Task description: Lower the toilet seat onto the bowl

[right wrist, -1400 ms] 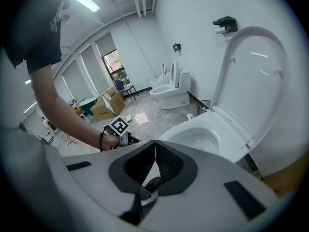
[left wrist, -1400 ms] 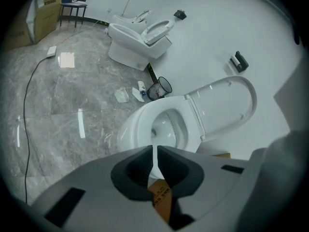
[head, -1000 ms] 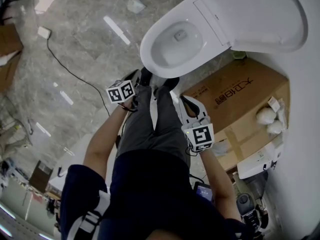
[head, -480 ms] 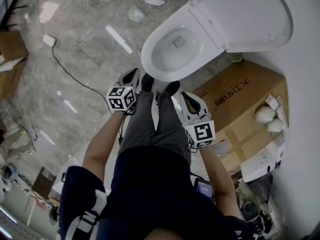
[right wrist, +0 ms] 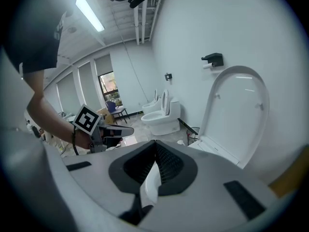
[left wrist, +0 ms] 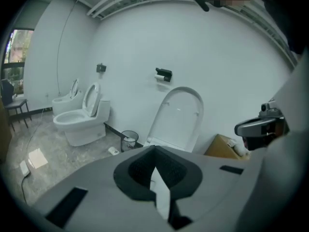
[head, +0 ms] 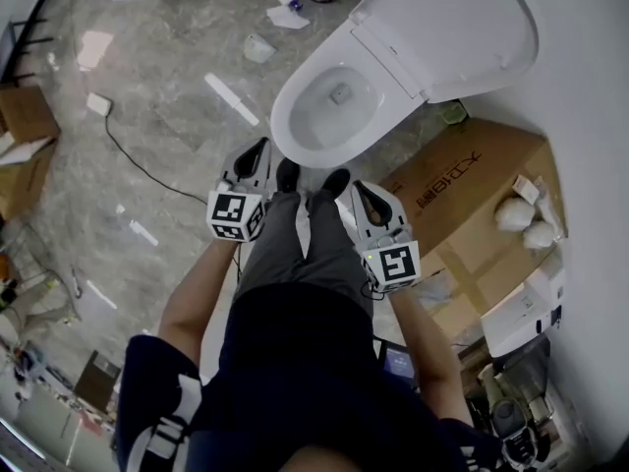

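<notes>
Toilet seat [head: 447, 28] upright behind bowl [head: 291, 131], leaning toward wall [head: 595, 146]; bowl rim bare. Seat and lid not told apart.

Left gripper [head: 257, 151], right gripper [head: 362, 193]: both on near side of bowl, well apart from seat. Jaws of each pressed together, nothing between.

Judgement: seat is rigid glossy plastic, likely slippery, moderately heavy, hinged at bowl's rear. May drop fast once past balance; slam risk. Best hold is free top edge, farthest from hinge: pinch rim or hook it forward, then lower under control.
</notes>
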Motion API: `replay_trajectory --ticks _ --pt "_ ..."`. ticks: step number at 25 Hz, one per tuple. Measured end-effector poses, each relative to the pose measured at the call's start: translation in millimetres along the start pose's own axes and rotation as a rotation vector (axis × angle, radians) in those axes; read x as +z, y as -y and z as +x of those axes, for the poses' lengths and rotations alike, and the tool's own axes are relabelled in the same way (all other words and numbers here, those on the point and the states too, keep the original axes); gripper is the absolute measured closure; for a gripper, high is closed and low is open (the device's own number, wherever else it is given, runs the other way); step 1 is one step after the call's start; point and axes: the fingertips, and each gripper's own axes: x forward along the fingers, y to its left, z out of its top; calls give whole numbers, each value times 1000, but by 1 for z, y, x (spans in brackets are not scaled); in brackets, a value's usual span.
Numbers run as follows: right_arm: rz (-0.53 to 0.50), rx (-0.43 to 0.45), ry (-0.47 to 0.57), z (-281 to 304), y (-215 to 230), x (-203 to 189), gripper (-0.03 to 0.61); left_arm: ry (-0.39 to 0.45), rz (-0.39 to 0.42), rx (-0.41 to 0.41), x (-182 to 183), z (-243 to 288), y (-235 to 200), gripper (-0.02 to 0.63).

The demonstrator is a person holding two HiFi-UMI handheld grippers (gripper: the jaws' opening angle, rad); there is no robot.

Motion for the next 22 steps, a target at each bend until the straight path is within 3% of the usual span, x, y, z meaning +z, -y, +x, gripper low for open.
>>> replay_trajectory --ticks 6,22 --pt "17 -40 87 -24 5 35 557 112 141 -38 64 -22 32 591" --pt "-70 -179 317 -107 19 125 557 365 283 -102 194 -78 103 591"
